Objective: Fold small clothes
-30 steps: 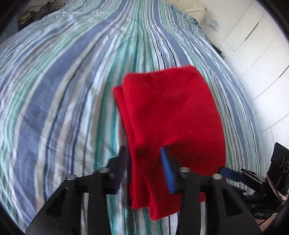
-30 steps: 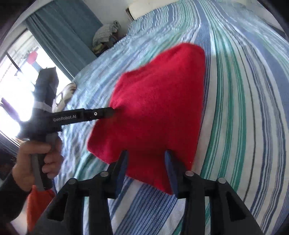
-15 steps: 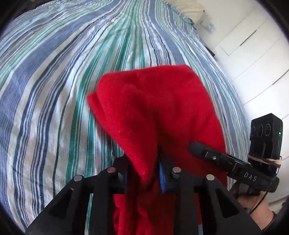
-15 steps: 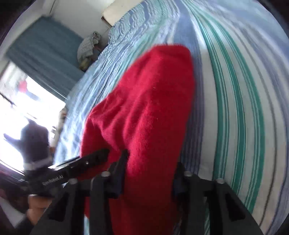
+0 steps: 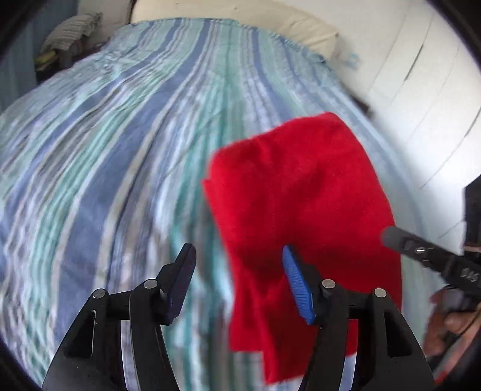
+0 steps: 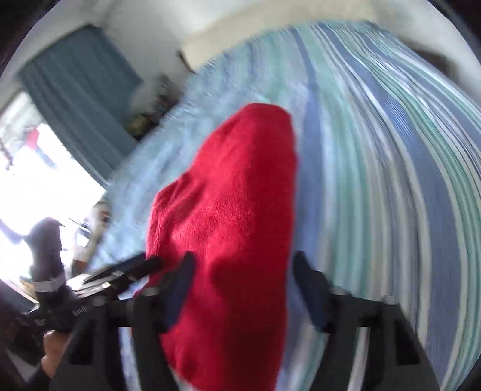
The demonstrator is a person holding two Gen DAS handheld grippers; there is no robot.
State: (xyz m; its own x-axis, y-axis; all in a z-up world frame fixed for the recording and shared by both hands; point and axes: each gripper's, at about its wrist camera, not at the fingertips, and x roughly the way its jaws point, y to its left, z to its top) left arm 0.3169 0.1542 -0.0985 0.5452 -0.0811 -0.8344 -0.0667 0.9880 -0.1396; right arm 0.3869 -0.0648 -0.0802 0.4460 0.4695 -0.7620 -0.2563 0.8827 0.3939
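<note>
A red cloth [image 5: 303,210] lies folded on the striped bedspread [image 5: 120,150]. In the left wrist view my left gripper [image 5: 237,279] is open, its fingers wide apart above the cloth's left edge, holding nothing. The right gripper's finger reaches in from the right [image 5: 421,252]. In the right wrist view the red cloth [image 6: 234,228] runs between the spread fingers of my right gripper [image 6: 240,288], which is open; the left gripper shows at the lower left [image 6: 114,273]. The view is blurred by motion.
The bedspread [image 6: 390,150] fills most of both views. A cream pillow [image 5: 270,27] lies at the head of the bed. White cupboard doors [image 5: 427,90] stand to the right. A blue curtain [image 6: 81,90] and bright window are on the left.
Both grippers have opened and let go of the red cloth, which now lies folded on the bed. Both have drawn back from it.
</note>
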